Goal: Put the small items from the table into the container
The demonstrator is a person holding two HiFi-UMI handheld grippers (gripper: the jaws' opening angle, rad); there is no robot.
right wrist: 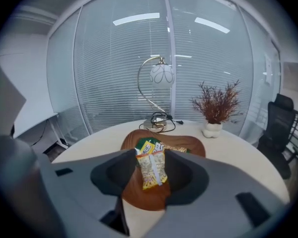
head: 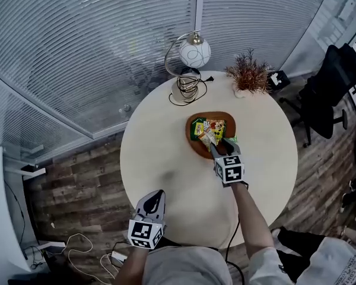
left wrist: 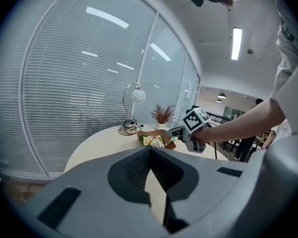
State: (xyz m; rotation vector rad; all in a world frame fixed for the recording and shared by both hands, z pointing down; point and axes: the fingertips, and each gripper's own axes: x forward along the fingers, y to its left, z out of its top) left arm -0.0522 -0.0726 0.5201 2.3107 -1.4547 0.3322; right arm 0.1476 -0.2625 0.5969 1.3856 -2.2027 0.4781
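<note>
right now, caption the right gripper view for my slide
Right gripper with a snack packet between its jaws, over a wooden tray on a round table.

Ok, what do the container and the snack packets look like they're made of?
Container: probably wood. It is dark brown with a smooth, low-sheen surface, but no grain can be made out, so moulded material is possible. Snack packets: thin printed plastic film, slightly glossy, with creases and a pale seam down the middle.

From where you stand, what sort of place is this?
Probably an office meeting corner: glass walls with blinds, a round table, and a black office chair nearby.
</note>
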